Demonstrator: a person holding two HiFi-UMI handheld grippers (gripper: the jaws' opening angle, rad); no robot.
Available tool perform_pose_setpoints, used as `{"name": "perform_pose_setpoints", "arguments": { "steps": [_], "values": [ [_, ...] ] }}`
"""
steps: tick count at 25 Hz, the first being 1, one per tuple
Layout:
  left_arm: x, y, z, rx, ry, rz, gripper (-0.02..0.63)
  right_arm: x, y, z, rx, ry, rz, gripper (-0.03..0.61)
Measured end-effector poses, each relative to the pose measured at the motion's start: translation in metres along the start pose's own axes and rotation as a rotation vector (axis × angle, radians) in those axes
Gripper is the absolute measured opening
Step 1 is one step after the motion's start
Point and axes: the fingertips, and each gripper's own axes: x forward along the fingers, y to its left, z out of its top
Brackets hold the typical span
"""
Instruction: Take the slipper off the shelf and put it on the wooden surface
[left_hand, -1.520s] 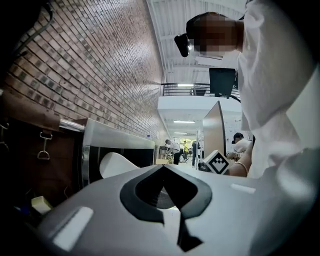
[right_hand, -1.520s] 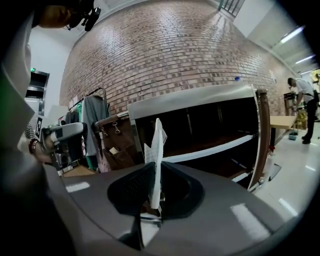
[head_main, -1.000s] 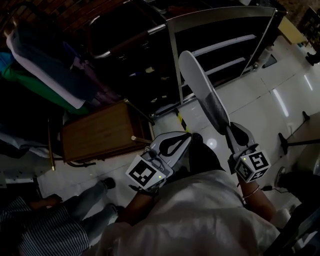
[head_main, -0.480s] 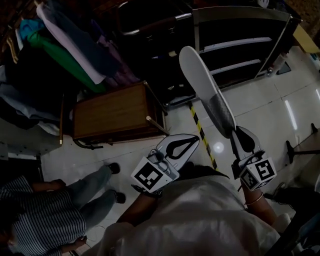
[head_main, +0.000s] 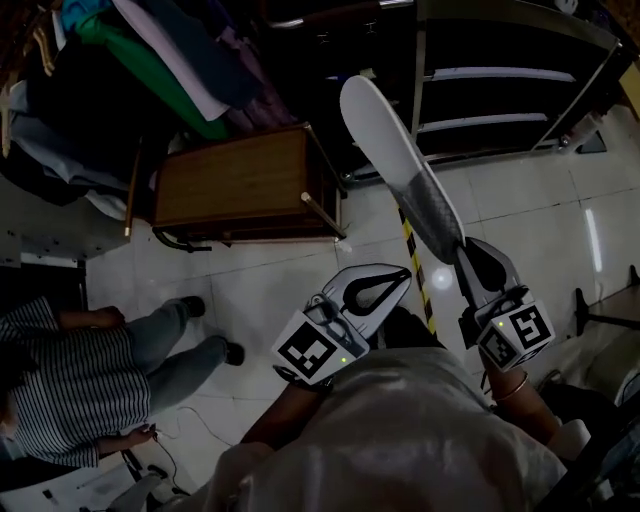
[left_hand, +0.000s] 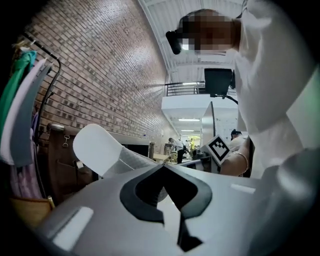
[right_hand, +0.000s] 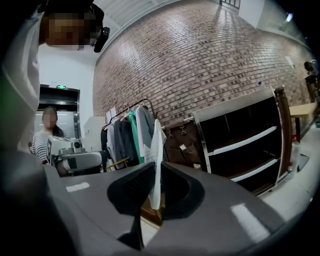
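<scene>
Wooden surface (head_main: 235, 180) shifts nearer in head view, now ahead-left of right gripper (head_main: 468, 262). Right gripper pinches slipper (head_main: 395, 150) by one end; slipper is off shelf (head_main: 490, 72), aloft, projecting forward from gripper. Left gripper (head_main: 385, 287) pressed together, empty. Judgement: carry under way, placement remains.

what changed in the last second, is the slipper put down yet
Not yet. The wooden stand slid up and toward the middle of the head view as the person turned to it, and the shelf drifted to the top edge. The right gripper stays shut on the slipper; the left gripper stays shut, empty.
</scene>
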Motion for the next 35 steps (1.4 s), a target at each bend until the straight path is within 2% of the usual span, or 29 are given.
{"name": "perform_pose_setpoints", "arguments": {
  "steps": [5,9,12,14,16,19,23,26,30,33,35],
  "values": [
    [-0.031,0.018,0.008,-0.028,-0.059,0.051,-0.002,0.014,0.023,-0.005,0.003,0.036,0.015,0.037],
    [-0.083,0.06,0.007,0.01,-0.084,0.09,-0.002,0.054,0.056,-0.009,-0.032,0.05,-0.004,0.037],
    [-0.135,0.09,0.001,0.03,-0.1,0.061,-0.002,0.089,0.098,-0.009,-0.046,0.022,-0.039,0.037],
    [-0.174,0.117,0.0,0.012,-0.127,0.055,-0.002,0.12,0.127,-0.015,-0.05,0.022,-0.078,0.037],
    [-0.214,0.146,-0.001,-0.01,-0.145,0.05,-0.002,0.152,0.158,-0.029,0.006,0.021,-0.11,0.037],
    [-0.27,0.177,-0.004,-0.018,-0.13,0.035,-0.002,0.192,0.203,-0.044,0.066,0.036,-0.129,0.037],
    [-0.321,0.214,-0.012,-0.027,-0.109,0.06,-0.002,0.233,0.238,-0.053,0.124,0.049,-0.138,0.037],
    [-0.34,0.229,-0.018,0.036,-0.085,0.086,-0.002,0.254,0.248,-0.063,0.136,0.082,-0.129,0.037],
    [-0.338,0.239,-0.026,0.052,-0.055,0.087,-0.002,0.276,0.254,-0.061,0.088,0.096,-0.08,0.037],
    [-0.338,0.244,-0.014,0.003,-0.099,0.096,-0.002,0.296,0.255,-0.061,0.073,0.095,-0.036,0.037],
    [-0.342,0.253,-0.014,-0.001,-0.075,0.098,-0.002,0.311,0.259,-0.065,0.08,0.09,0.001,0.037]
  ]
}}
